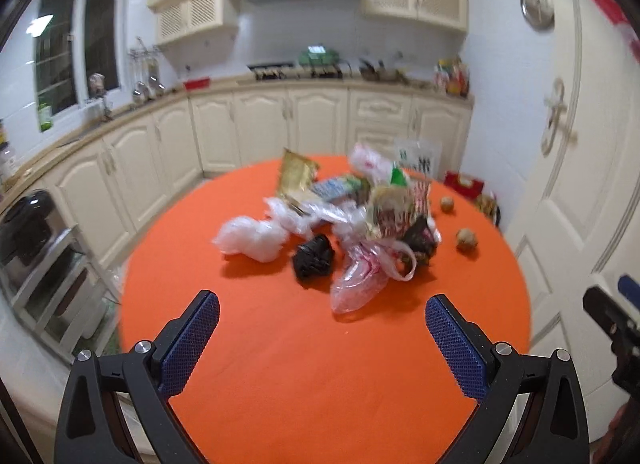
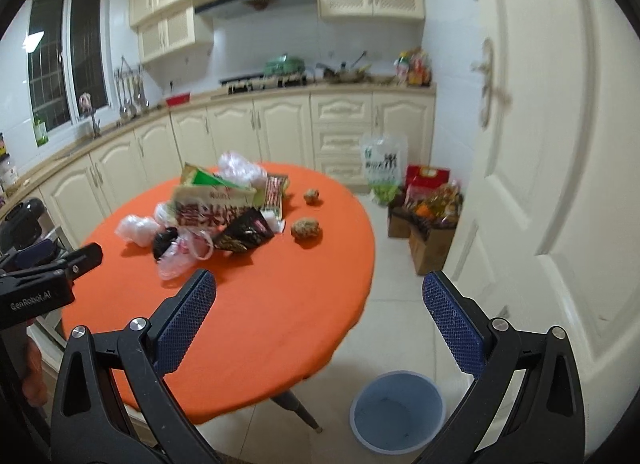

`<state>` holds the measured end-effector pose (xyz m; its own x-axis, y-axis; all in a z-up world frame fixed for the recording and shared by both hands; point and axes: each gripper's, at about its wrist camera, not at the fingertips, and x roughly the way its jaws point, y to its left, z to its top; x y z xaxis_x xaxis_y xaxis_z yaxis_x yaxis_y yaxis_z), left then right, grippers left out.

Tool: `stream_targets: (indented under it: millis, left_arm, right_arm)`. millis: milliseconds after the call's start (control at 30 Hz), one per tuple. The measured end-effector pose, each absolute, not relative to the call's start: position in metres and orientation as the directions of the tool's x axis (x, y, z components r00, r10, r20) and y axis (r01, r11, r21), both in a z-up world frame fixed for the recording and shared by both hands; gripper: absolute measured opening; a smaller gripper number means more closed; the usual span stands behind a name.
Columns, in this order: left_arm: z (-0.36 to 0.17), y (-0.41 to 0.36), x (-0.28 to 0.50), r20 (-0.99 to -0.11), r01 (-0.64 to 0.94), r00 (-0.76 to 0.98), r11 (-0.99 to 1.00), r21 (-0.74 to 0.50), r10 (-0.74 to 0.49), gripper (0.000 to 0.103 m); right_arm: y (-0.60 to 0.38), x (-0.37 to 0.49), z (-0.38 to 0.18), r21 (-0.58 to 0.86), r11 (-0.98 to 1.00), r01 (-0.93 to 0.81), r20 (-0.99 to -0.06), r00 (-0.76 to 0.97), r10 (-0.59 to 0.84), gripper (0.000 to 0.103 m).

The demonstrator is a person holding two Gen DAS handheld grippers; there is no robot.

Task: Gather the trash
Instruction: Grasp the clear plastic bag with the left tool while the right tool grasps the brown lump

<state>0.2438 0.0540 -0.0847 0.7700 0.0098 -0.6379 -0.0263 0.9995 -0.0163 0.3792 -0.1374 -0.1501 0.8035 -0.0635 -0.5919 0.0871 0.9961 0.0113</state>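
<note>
Trash pile (image 1: 344, 219) sits toward the far half of the round orange table (image 1: 304, 368), at 12 o'clock from the left gripper (image 1: 322, 326). In it: crumpled white plastic bag (image 1: 250, 238) at the pile's 9 o'clock edge, black bag wad (image 1: 313, 258) just beside it, clear pink-printed bag (image 1: 362, 280) nearest the camera, snack wrappers stacked behind. Two brown crumpled balls (image 1: 466, 240) lie apart at the pile's 3 o'clock.

Left gripper: jaws spread wide, nothing between them, hovering over bare tabletop short of the pile.

Right gripper (image 2: 320, 310): jaws likewise wide apart and empty, over the table's right edge; pile at its 11 o'clock.

Blue bin (image 2: 398, 412) on the tiled floor, at 5 o'clock off the table edge. Cardboard boxes (image 2: 424, 236) with groceries near the white door (image 2: 560, 143).
</note>
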Motion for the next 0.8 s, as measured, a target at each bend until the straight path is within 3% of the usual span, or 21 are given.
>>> stream_targets:
  millis: [100,300,367,400,467,500,567,800]
  left_arm:
    - [-0.107,0.044,0.285,-0.693,0.007,0.721,1.000,0.000,-0.005,0.099]
    - [-0.146,0.026,0.353,-0.748,0.043,0.664,0.997,0.061,0.018,0.084]
    - [-0.155,0.024,0.369,-0.763,0.052,0.646,0.996,0.072,0.021,0.064]
    - [-0.160,0.024,0.378,-0.773,0.056,0.634,0.996,0.074,0.022,0.061]
    - [-0.165,0.022,0.387,-0.785,0.070,0.620,0.995,0.072,0.013,0.042]
    - [-0.168,0.024,0.391,-0.793,0.074,0.609,0.995,0.066,0.008,0.040]
    - [-0.166,0.031,0.392,-0.785,0.079,0.619,0.996,0.035,-0.022,0.013]
    - [-0.149,0.076,0.368,-0.745,0.091,0.660,0.994,-0.054,-0.101,0.010]
  right_arm:
    - [-0.141,0.413,-0.168,0.014,0.998,0.067,-0.634,0.772,-0.043,0.103]
    - [-0.149,0.464,-0.196,0.029,0.999,0.031,-0.697,0.717,-0.002,0.103]
    - [-0.152,0.476,-0.201,0.022,0.999,0.026,-0.709,0.706,-0.002,0.103]
    - [-0.152,0.484,-0.204,0.017,1.000,0.017,-0.717,0.697,0.000,0.103]
    - [-0.152,0.498,-0.208,0.002,1.000,0.007,-0.728,0.686,-0.004,0.103]
    - [-0.152,0.507,-0.211,0.002,1.000,-0.004,-0.733,0.680,0.004,0.103]
    - [-0.150,0.523,-0.217,0.001,1.000,-0.023,-0.751,0.661,0.016,0.103]
    - [-0.151,0.573,-0.243,-0.028,0.998,-0.057,-0.798,0.602,0.012,0.103]
